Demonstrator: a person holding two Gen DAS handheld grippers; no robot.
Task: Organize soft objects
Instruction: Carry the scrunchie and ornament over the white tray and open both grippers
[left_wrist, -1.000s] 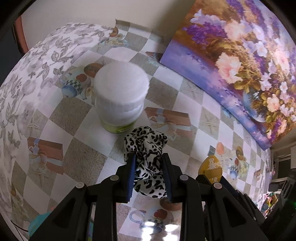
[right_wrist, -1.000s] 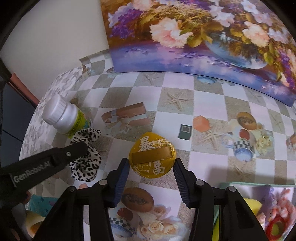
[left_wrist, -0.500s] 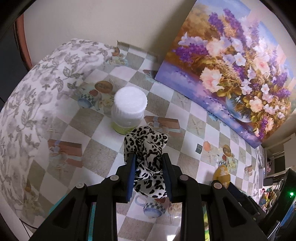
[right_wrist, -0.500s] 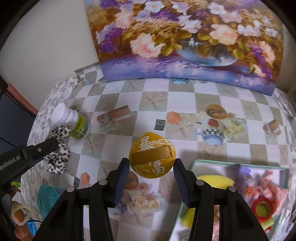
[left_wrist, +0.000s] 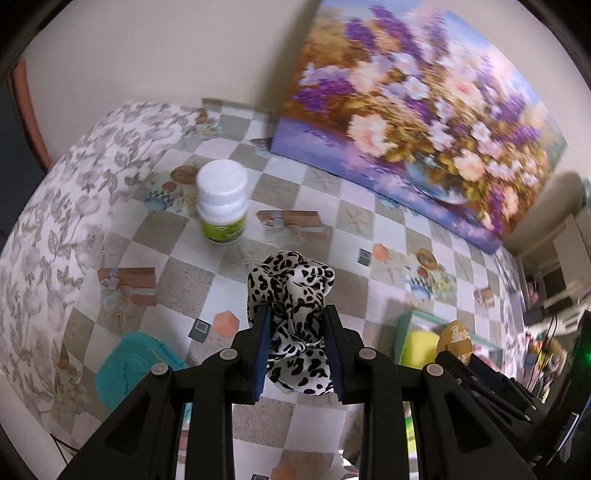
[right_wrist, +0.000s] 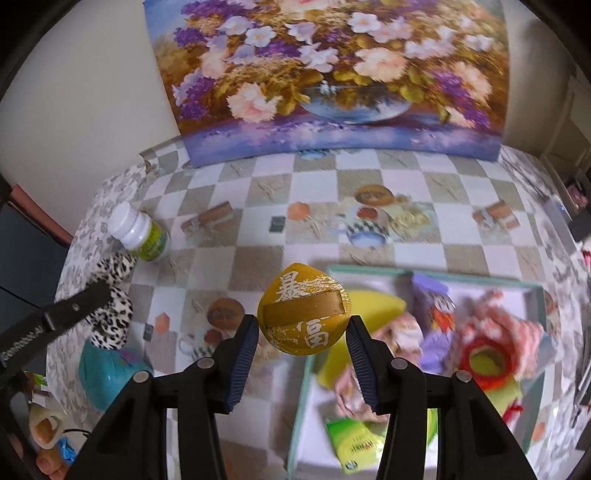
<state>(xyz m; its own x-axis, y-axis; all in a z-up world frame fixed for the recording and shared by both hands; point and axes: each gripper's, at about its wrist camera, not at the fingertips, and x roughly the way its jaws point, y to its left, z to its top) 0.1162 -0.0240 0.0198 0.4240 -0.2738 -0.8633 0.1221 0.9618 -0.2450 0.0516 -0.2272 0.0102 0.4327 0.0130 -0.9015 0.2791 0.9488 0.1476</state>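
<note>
My left gripper (left_wrist: 295, 325) is shut on a leopard-print scrunchie (left_wrist: 291, 295) and holds it above the checkered tablecloth; it also shows in the right wrist view (right_wrist: 114, 295). My right gripper (right_wrist: 301, 332) is shut on a round gold puff with white characters (right_wrist: 304, 314), held above the left edge of a pale green box (right_wrist: 314, 269). The box holds several soft things: a yellow sponge (right_wrist: 373, 306), a purple item (right_wrist: 432, 306), a pink and red knitted piece (right_wrist: 495, 339). The gold puff (left_wrist: 456, 339) and the box (left_wrist: 402, 325) also show in the left wrist view.
A white-capped bottle with a green label (left_wrist: 221, 199) stands at the left of the table. A teal pouch (left_wrist: 129, 365) lies at the front left. A flower painting (right_wrist: 332, 74) leans on the back wall. A green packet (right_wrist: 351, 443) lies in the box.
Both grippers have risen and drawn back from the table, each still holding its object. The right gripper has moved right, over the box's left edge. The bottle looks farther off.
</note>
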